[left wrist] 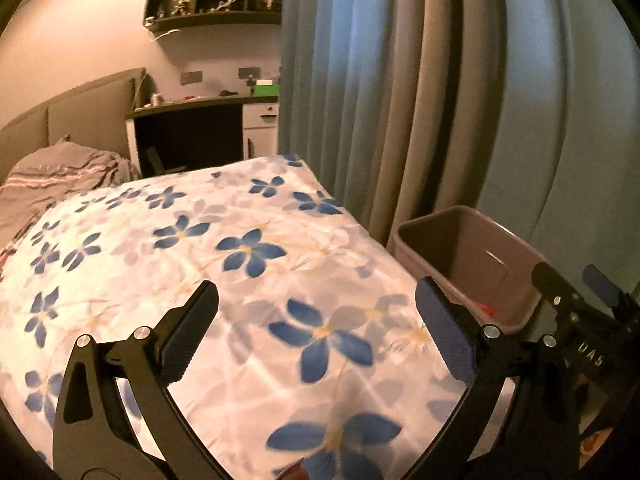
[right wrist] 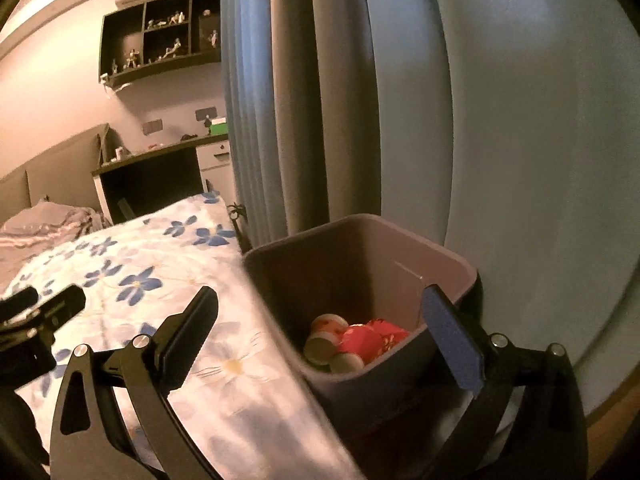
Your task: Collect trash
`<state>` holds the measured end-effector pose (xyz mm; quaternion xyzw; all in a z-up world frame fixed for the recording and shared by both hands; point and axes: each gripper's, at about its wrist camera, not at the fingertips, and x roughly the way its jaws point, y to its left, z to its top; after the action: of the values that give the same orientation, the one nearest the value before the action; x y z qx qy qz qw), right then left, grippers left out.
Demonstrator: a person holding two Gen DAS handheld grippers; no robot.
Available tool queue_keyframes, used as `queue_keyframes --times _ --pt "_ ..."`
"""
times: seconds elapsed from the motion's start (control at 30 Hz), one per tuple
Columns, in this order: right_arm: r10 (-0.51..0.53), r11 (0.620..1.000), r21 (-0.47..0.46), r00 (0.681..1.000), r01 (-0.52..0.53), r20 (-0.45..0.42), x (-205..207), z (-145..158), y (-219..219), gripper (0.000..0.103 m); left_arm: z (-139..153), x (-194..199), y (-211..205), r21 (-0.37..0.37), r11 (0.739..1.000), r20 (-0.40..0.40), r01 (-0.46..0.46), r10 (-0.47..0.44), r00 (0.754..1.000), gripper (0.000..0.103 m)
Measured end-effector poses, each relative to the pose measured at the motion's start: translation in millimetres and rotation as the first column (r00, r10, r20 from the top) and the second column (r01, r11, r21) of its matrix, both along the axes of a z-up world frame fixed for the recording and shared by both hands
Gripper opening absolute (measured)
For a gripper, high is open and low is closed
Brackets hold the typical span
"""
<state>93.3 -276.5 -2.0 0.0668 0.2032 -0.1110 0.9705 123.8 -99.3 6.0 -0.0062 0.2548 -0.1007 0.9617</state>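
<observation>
While both jaws gape empty, the bin [right wrist: 448,280] touches the bed [right wrist: 224,360] edge.

Bin [right wrist: 360,264] mouth open; curtain [right wrist: 296,120] close behind.

The bin [left wrist: 472,264] right of the left claw [left wrist: 316,336] shows only a red scrap inside, its floor hidden. Shelf figurines [right wrist: 160,40] far beyond the right claw [right wrist: 320,344] are too small to identify. The wrappers [right wrist: 372,340] in the bin are blurred.

Left gripper [left wrist: 316,320] gapes empty above floral bedspread [left wrist: 240,248] beside bin [left wrist: 472,256].
</observation>
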Motion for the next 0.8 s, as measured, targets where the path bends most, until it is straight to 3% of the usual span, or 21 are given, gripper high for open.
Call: queue_keyframes --times 0.43,0.8 --pt "0.041 0.997 -0.071 0.999 -0.039 0.021 -57 5 64 0.097 6 -65 49 -0.015 0.998 0.044 -0.060 0.060 0.997 0.097" --pt "0.076 0.995 -0.070 0.996 -0.073 0.040 -70 8 87 0.097 0 -83 71 -0.017 0.994 0.041 -0.108 0.109 0.993 0.097"
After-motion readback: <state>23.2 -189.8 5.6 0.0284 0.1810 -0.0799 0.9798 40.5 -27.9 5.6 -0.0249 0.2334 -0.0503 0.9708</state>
